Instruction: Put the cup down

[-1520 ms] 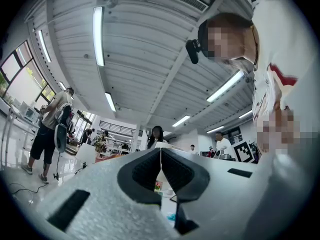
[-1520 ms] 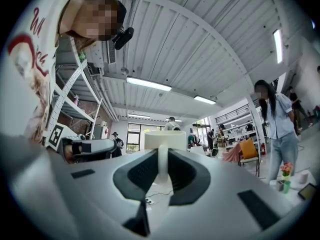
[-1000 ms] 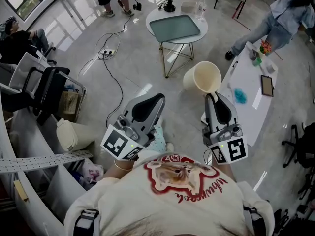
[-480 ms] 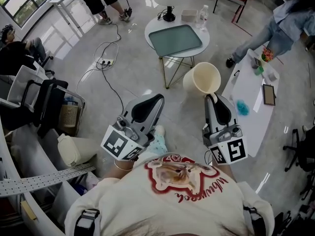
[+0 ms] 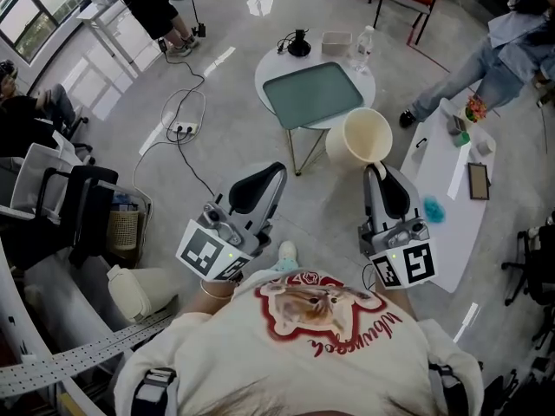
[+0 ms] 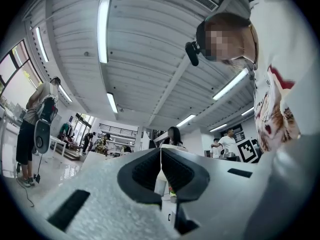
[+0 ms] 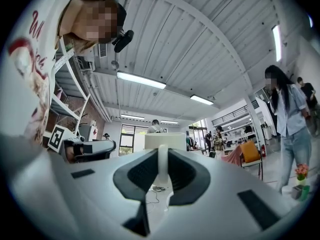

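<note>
Cream, empty cup (image 5: 362, 137) is clamped by the right gripper (image 5: 374, 169); the left gripper (image 5: 278, 172) has jaws together.

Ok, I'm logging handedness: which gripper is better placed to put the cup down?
Right. The right gripper is clamped on the cup by its wall, with the round table just ahead of it. The left gripper is shut on nothing.

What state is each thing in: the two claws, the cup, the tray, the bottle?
cup: held in the air, empty
right gripper: shut on the cup
left gripper: shut, nothing between its jaws
tray: flat on the round table, empty
bottle: upright on the round table
</note>
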